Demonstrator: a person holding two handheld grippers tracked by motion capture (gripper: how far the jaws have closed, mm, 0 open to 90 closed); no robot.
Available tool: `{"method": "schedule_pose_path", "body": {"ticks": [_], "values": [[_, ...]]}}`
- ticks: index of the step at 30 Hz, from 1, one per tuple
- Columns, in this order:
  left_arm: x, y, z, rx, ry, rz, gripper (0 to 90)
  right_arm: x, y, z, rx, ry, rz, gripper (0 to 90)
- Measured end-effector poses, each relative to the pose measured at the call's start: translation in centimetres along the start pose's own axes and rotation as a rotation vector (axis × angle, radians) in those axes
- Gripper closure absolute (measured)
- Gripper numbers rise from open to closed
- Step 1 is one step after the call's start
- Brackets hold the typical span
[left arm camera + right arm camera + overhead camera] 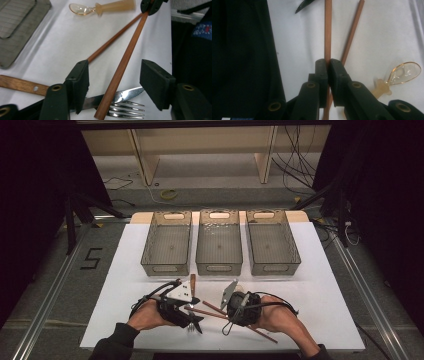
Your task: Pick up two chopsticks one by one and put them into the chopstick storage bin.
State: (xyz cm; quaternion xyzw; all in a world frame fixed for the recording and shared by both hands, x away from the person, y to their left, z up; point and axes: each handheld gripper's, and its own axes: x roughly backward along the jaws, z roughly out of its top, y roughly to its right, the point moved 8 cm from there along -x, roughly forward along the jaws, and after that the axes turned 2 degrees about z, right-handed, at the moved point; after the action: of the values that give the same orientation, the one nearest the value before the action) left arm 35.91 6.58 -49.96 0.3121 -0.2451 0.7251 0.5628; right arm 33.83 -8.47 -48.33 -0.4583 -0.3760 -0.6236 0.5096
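Note:
My right gripper (328, 65) is shut on a brown chopstick (327, 30), which runs away from it across the white table. That same chopstick (120, 72) passes between the jaws of my left gripper (116, 80), which stand open with neither pad touching it. Its end lies over a knife (125, 93) with a wooden handle and a fork (127, 110). A second chopstick (112, 40) lies beside it on the table. In the high view the left gripper (192, 316) and right gripper (227, 314) face each other near the front edge.
A clear amber spoon (402, 73) lies to the right of the right gripper's jaws. Three empty mesh baskets (166, 268), (219, 268), (276, 268) stand in a row at the back of the white table (320, 290). A black sleeve (242, 55) lies close on the right gripper's left.

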Motion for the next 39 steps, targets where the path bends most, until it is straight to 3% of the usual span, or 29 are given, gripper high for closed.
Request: {"method": "schedule_pose_path", "body": {"ticks": [5, 8, 26, 34, 39], "values": [[-0.3, 0.6, -0.1, -0.053, -0.048, -0.008, 50.3, -0.1, -0.2, 0.1, 0.029, -0.005, 0.003, 85.5], [-0.4, 0.8, -0.2, -0.061, -0.065, -0.023, 54.5, -0.1, -0.2, 0.1, 0.036, -0.005, 0.004, 85.4], [-0.7, 1.8, -0.2, -0.122, -0.090, -0.088, 76.6, -0.4, -0.8, 0.0, 0.103, -0.025, 0.024, 85.4], [-0.6, 2.3, -0.2, -0.156, -0.091, -0.118, 80.8, -0.3, -0.9, 0.0, 0.131, -0.012, 0.037, 85.1], [-0.5, 2.5, -0.1, -0.157, -0.079, -0.128, 82.7, 0.1, -0.6, -0.2, 0.105, -0.001, 0.032, 82.7]]}}
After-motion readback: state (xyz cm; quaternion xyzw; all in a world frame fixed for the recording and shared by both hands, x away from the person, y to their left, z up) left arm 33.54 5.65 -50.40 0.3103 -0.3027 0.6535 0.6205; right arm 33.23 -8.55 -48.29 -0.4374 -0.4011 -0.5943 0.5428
